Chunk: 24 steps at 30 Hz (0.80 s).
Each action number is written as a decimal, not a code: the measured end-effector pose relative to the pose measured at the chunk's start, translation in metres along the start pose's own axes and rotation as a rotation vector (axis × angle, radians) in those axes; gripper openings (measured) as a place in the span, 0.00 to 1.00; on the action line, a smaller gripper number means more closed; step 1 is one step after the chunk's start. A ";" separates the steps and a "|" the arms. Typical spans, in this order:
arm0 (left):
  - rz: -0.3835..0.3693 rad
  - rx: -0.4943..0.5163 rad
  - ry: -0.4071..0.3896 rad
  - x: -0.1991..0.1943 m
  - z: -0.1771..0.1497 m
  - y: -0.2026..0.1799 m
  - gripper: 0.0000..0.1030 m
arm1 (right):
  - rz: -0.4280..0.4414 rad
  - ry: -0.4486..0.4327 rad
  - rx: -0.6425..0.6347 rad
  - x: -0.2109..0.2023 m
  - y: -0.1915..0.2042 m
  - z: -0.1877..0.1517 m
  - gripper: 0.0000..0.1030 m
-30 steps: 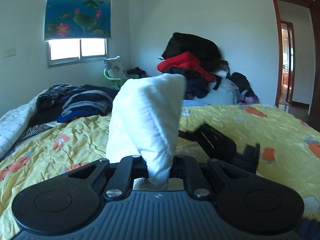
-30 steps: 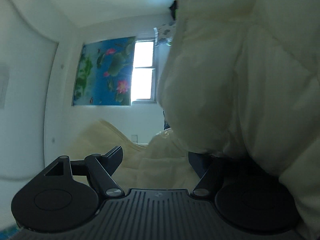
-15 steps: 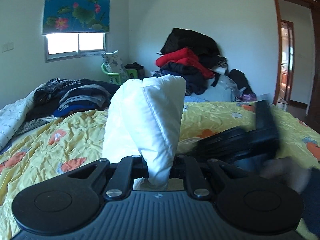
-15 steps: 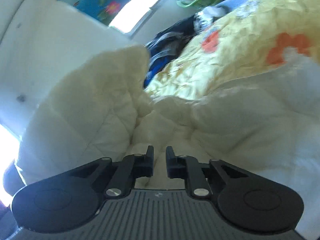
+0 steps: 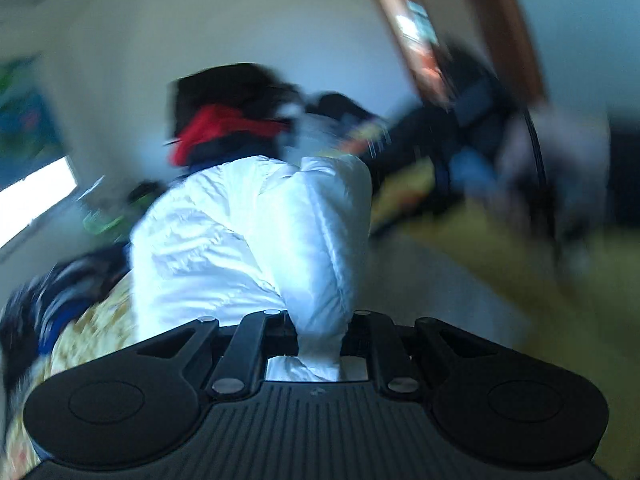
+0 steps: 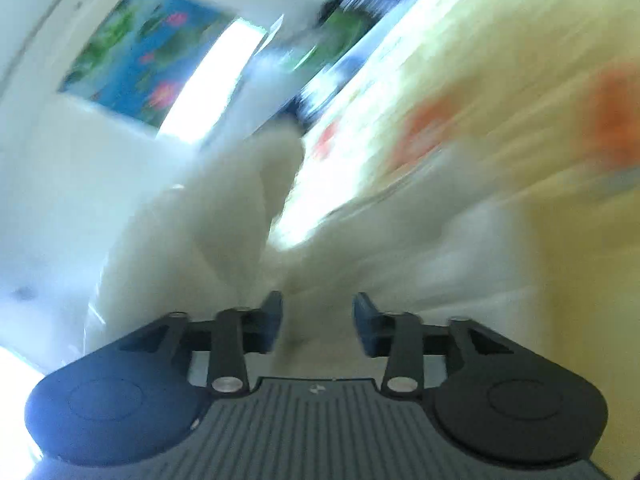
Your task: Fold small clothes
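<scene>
- the left gripper is squeezed tight on a bunched bit of the white puffy jacket, and the rest of the jacket stands up in front of it above the yellow flowered blanket.
- the right gripper has its jaws opening. white jacket cloth lies right in front of the gap, but the pads do not look like they press on it. the picture is too smeared to say if a fold still sits between them.
- both views are very blurry, so it seems both hands are swinging fast. a fast swing could shake the fold loose.
- only one small pinch holds the jacket. it is puffy and slippery looking, so it could slide out and drop in a heap.
- if the right gripper lets go too early, that side may flop open and the fold would need doing again.
- if the right gripper closes again while things are this blurry, it could grab the blanket too and drag it along.
- there is a pile of clothes at the far side of the bed. a wild swing could toss the jacket into it and mix them up.
- the jacket springs back when pressed, so a fold may pop open unless it is patted flat.
</scene>
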State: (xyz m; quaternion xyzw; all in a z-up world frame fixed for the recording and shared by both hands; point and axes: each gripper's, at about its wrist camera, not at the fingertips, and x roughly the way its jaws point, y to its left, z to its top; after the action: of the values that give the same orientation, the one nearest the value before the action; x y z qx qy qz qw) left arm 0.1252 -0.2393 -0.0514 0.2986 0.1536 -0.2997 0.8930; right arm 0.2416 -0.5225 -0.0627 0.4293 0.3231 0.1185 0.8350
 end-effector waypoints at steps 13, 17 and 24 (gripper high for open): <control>-0.060 0.222 0.031 0.022 -0.029 -0.059 0.12 | 0.158 -0.068 -0.423 -0.010 0.120 0.004 0.90; -0.052 0.210 0.022 0.024 -0.027 -0.064 0.12 | 0.038 0.044 -0.365 0.062 0.117 0.024 0.85; -0.088 0.150 0.001 0.022 -0.033 -0.063 0.12 | -0.225 0.078 -0.514 0.105 0.076 -0.008 0.95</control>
State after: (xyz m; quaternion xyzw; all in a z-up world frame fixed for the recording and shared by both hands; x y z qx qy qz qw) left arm 0.0998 -0.2691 -0.1150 0.3577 0.1440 -0.3490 0.8541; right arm 0.3225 -0.4220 -0.0515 0.1601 0.3600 0.1194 0.9113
